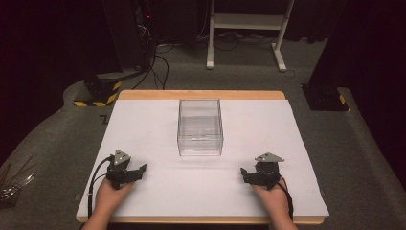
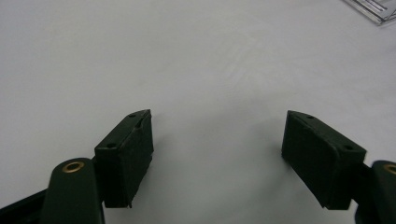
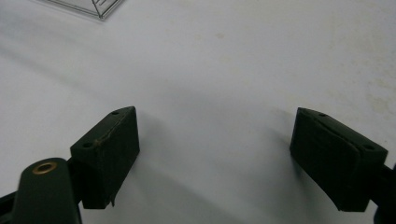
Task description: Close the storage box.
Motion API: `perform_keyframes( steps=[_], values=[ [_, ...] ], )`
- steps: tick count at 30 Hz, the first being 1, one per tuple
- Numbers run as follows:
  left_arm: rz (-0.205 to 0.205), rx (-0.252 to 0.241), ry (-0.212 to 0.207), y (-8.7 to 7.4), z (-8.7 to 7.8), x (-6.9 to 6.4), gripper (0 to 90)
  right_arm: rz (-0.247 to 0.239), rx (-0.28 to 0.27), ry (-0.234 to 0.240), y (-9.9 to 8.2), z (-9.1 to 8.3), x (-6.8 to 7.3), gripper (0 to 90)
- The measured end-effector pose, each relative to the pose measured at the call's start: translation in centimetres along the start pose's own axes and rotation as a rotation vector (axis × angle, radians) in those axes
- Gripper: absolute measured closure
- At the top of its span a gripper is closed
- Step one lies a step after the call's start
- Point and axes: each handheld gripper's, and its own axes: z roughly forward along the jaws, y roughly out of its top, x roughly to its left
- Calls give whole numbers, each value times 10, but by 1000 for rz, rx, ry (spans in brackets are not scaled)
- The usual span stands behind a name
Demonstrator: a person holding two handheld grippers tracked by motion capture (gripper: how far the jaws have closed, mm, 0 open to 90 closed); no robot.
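Observation:
A clear plastic box (image 1: 200,127) stands empty in the middle of the white table top (image 1: 158,120). My left gripper (image 1: 135,171) rests low at the near left, held by a hand, with its jaws wide apart over bare white surface (image 2: 217,140). My right gripper (image 1: 250,175) rests at the near right, also held by a hand, jaws spread wide with nothing between them (image 3: 215,140). A corner of the clear box (image 2: 373,9) shows at the top right of the left gripper view, and a box corner (image 3: 88,5) at the top left of the right gripper view.
The table has a wooden rim (image 1: 201,94) at its far edge. Beyond it on the grey floor stand a white frame (image 1: 246,28), dark equipment with cables (image 1: 143,43) and a black base (image 1: 323,98). Thin rods (image 1: 12,184) lie at the far left.

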Motion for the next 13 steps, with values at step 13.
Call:
perform_keyframes(
  steps=[13],
  values=[
    [-2,-1,0,0,0,0,249,-8,-1,-16,0,0,1,147]
  ],
)
